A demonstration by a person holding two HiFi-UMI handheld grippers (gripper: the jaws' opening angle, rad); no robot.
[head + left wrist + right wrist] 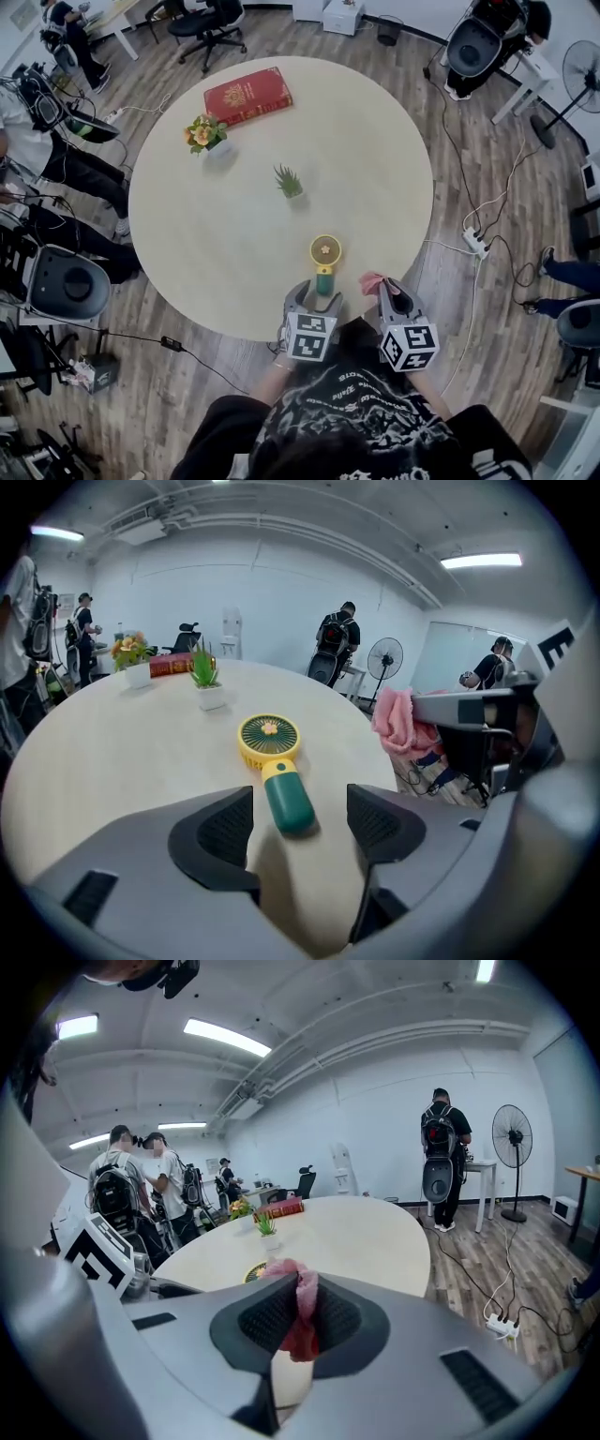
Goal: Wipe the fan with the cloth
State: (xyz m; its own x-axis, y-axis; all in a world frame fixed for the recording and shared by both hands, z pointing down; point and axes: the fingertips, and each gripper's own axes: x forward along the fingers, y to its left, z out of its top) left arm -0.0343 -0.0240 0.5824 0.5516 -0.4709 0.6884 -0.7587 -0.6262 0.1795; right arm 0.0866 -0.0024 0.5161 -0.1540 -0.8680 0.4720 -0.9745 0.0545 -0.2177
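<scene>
At the table's (216,244) six o'clock, the right gripper (392,298) pinches the limp pink cloth (372,279). The left gripper (300,822) gapes astride the fan's (275,761) green handle, which is probably light, rigid and slippery.

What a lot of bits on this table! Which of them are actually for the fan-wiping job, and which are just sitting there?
For the job: fan; pink cloth, pinched in the right hand-held gripper; left hand-held gripper, open around the fan's handle.

Just lying about: red book; potted flowers; small green plant.
</scene>
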